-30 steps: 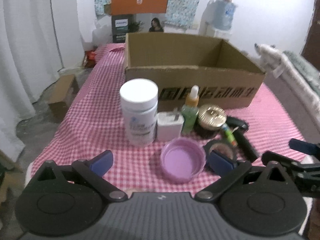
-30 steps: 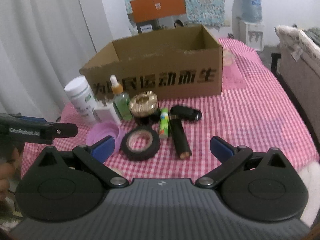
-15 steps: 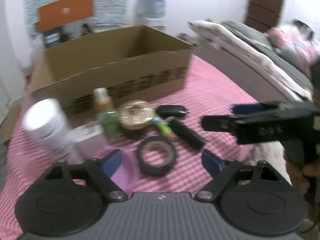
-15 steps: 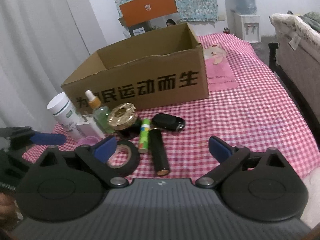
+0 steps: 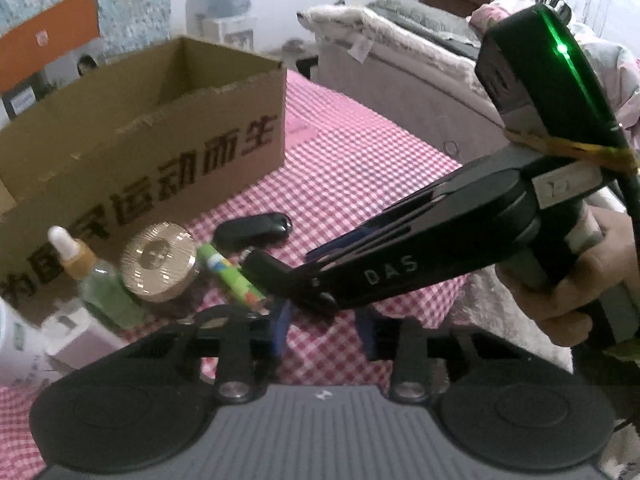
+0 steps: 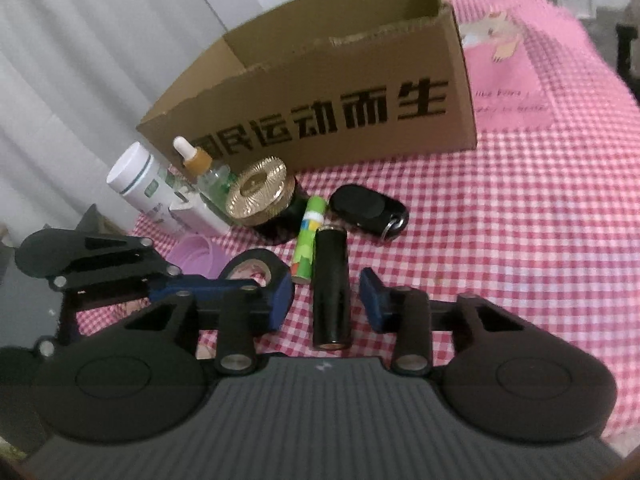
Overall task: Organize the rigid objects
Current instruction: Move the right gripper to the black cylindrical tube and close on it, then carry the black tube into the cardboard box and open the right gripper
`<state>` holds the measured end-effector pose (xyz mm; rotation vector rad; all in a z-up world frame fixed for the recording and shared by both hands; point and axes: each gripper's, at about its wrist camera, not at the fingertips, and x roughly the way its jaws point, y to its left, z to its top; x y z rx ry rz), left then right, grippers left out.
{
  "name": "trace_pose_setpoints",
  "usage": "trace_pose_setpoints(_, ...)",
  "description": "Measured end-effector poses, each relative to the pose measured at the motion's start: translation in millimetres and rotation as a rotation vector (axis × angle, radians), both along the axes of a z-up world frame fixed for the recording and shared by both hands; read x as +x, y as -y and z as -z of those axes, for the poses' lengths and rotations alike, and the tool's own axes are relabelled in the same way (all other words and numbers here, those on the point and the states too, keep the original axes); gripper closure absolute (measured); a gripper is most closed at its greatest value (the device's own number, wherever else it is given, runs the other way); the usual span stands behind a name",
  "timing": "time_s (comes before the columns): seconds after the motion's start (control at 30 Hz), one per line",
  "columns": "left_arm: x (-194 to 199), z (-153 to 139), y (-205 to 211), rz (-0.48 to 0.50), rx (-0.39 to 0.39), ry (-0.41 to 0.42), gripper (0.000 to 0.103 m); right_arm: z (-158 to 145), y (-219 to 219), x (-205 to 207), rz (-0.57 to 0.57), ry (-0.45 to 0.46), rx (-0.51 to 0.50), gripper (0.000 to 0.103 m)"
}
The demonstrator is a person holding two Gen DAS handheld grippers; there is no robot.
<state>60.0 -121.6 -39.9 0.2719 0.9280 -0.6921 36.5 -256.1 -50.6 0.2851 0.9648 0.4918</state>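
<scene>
The right gripper (image 6: pixel 326 300), jaws just closing, is straddling the black cylindrical tube (image 6: pixel 330 288) untouched; the left gripper (image 5: pixel 324 322), clenched empty, is half-hiding the black tape roll (image 6: pixel 260 264).

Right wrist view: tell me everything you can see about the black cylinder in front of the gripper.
The black cylinder is a smooth, glossy tube, plastic by its look, with a brownish near end face. It lies flat on the pink checked cloth, pointing away from the camera. A green tube lies close on its left. The right gripper straddles it; the jaws have just been closing, with gaps still showing on both sides.
</scene>
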Motion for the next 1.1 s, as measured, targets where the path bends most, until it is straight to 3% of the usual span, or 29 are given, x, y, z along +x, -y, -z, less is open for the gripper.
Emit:
trace_pose_setpoints(0.1, 7.4, 6.2, 2.7, -0.004, -0.009, -0.051, 0.072, 8.6, 2.3, 5.4, -0.004, -0.05, 0.02, 0.082)
trace_pose_setpoints(0.5, 33.6, 23.2, 13.6, -0.024, 0.014, -0.141, 0.063, 15.2, 26.0, 18.4, -0.01, -0.171, 0.117, 0.082)
trace_pose_setpoints(0.67, 34.5, 24.1, 17.9, -0.027, 0.027, -0.107, 0.057, 12.2, 28.4, 25.5, -0.039, -0.2, 0.115, 0.081)
trace_pose_setpoints(0.83, 34.1, 27.1, 20.9, -0.05, 0.034, -0.059, 0.059, 8.0, 22.1, 26.3, -0.074, -0.18, 0.086, 0.078)
trace_pose_setpoints(1.1, 27.3, 20.8, 15.0, -0.059, 0.008, -0.03, 0.062, 8.2, 18.5, 15.7, -0.017, -0.159, 0.11, 0.078)
